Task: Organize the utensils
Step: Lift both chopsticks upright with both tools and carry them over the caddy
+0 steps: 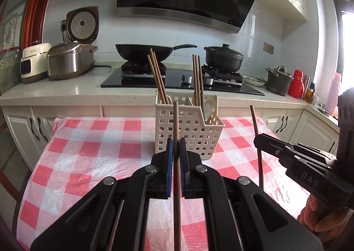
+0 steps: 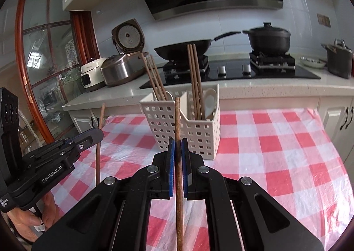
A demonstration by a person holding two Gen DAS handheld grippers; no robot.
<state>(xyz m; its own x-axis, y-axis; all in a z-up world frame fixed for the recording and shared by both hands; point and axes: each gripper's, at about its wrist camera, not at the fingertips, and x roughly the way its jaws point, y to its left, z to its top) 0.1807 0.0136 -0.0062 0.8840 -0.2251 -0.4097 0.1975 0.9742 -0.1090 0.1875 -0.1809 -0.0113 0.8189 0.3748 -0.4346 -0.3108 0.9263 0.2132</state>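
**Two chopsticks held upright before the caddy**

While both tools hover above the checked cloth, each one grips a single brown chopstick between its blue pads. Farthest left, the left tool (image 1: 176, 143) is clamped tight on the left chopstick (image 1: 176, 171), which stands nearly vertical, its top poking above the pads and its lower end running down out of view. From the right wrist view the same tool (image 2: 97, 133) appears off to that camera's left, its chopstick (image 2: 99, 140) upright over the cloth's left edge.

Straight ahead of both tools stands the white perforated caddy (image 1: 188, 127), resting on the pink-and-white cloth of the table (image 1: 88, 151). Its left compartment holds leaning chopsticks (image 1: 157, 76); its right compartment holds more chopsticks (image 1: 197, 78) standing upright and a white spoon (image 1: 209, 107) tucked just beside them.

Further right, the right tool (image 2: 178, 146) is likewise closed on the right chopstick (image 2: 178, 162), held vertical, tip rising in front of the caddy's middle divider from that camera. In the left wrist view this tool (image 1: 257, 140) sits to the right of the caddy, its chopstick (image 1: 256, 131) tilted slightly.

Beyond the caddy, a kitchen counter carries a black wok (image 1: 143, 51) and a lidded black pot (image 1: 223, 56) on the stove.
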